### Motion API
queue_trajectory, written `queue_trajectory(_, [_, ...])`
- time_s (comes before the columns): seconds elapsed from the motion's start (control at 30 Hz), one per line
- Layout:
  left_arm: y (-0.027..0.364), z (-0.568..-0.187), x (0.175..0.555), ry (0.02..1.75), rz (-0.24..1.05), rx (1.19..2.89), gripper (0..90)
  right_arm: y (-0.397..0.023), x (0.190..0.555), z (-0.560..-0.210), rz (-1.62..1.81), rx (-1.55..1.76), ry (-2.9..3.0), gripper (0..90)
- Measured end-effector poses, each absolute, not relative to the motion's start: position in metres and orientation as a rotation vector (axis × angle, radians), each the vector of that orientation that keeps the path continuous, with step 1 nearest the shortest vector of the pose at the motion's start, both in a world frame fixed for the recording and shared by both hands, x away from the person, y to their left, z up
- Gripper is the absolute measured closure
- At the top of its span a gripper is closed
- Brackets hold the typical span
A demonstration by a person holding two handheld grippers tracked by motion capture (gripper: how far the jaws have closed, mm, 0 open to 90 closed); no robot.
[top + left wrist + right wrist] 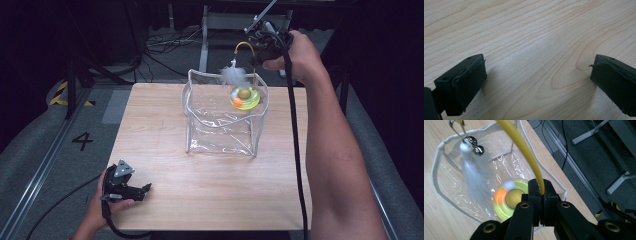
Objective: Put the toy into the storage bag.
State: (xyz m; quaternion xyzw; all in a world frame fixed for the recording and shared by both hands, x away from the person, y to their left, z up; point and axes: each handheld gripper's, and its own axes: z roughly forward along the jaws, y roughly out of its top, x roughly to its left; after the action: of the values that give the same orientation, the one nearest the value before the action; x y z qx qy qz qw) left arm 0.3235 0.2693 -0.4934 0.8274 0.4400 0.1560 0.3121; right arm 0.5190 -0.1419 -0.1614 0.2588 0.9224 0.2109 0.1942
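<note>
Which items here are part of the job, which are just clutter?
In play:
- cat toy, yellow wand clamped in right hand-held gripper
- clear bag

Idle:
- left hand-held gripper, open over the table
- floor cables

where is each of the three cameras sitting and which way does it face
High view: above the person's side, facing forward and down on the wooden table; both forearms show, the left gripper and the right gripper.
Left gripper view: rides the left gripper, close above bare wood; its jaws stand apart.
Right gripper view: rides the right gripper, looking down into the clear bag; its jaws pinch the yellow wand.
Shared: the high and right gripper views both show the bag, the feather and the green disc.
</note>
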Motion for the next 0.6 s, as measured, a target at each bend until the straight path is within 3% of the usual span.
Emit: queue_trajectory(0.6, [0.269,-0.493,0.323,1.162,0.409,2.184,0.6,-0.147,0.524,-0.24,0.501,0.725,2.732,88.3])
